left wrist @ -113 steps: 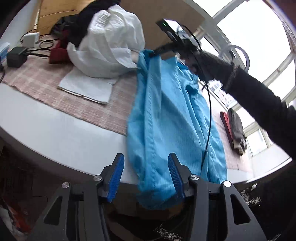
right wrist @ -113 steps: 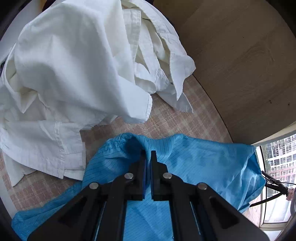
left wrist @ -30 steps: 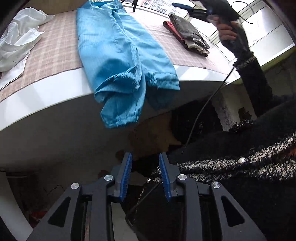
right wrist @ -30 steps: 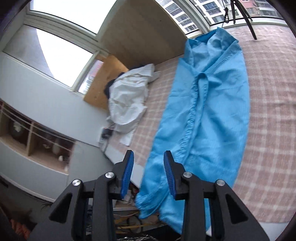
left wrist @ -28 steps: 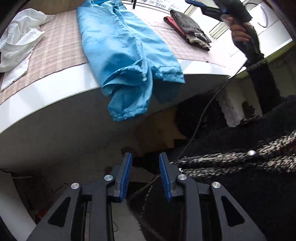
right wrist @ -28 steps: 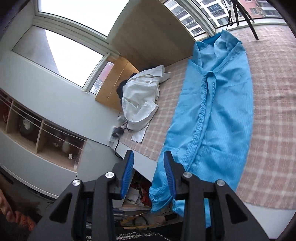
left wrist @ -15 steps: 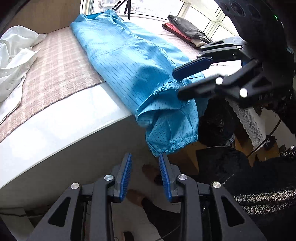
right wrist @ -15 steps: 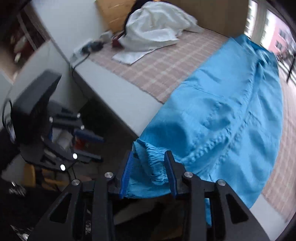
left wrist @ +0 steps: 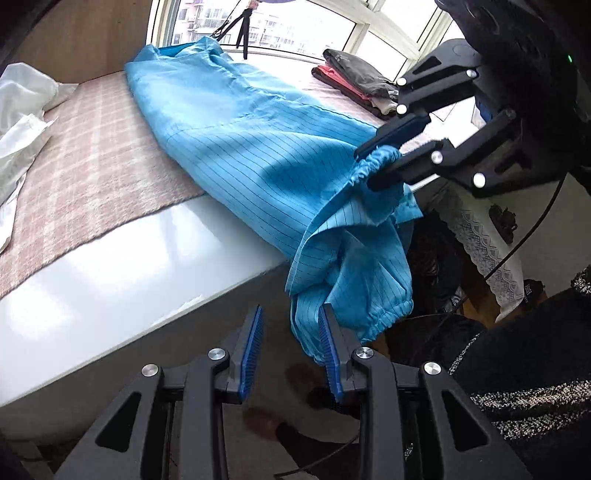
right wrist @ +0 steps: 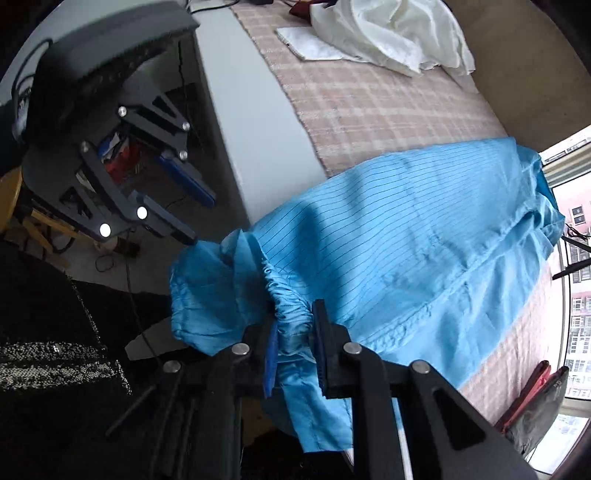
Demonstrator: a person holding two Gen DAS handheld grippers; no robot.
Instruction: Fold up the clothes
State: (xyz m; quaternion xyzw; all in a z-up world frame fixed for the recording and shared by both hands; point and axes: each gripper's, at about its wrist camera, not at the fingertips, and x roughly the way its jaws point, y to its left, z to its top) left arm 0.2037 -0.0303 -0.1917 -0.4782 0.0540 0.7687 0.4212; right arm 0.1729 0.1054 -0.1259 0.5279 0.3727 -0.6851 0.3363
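A blue pinstriped garment [left wrist: 236, 140] lies lengthwise on the checked cloth [left wrist: 92, 155], its lower end hanging over the white table edge [left wrist: 110, 273]. My right gripper [right wrist: 293, 332] is closed on a gathered elastic cuff [right wrist: 290, 310] of the blue garment [right wrist: 406, 236] and holds it at table height; it also shows in the left wrist view [left wrist: 380, 162]. My left gripper [left wrist: 290, 350] is open below the table edge, with the other hanging cuff [left wrist: 354, 317] at its right finger. It also shows in the right wrist view [right wrist: 192, 218], open.
A white shirt pile [right wrist: 388, 29] lies at the far end of the cloth; it also shows in the left wrist view [left wrist: 18, 110]. Folded dark and red clothes [left wrist: 354, 77] are stacked by the window. My dark-sleeved body [left wrist: 517, 369] stands close to the table.
My right gripper has closed on one cuff and lifted it. My left gripper has moved up to the other hanging cuff.
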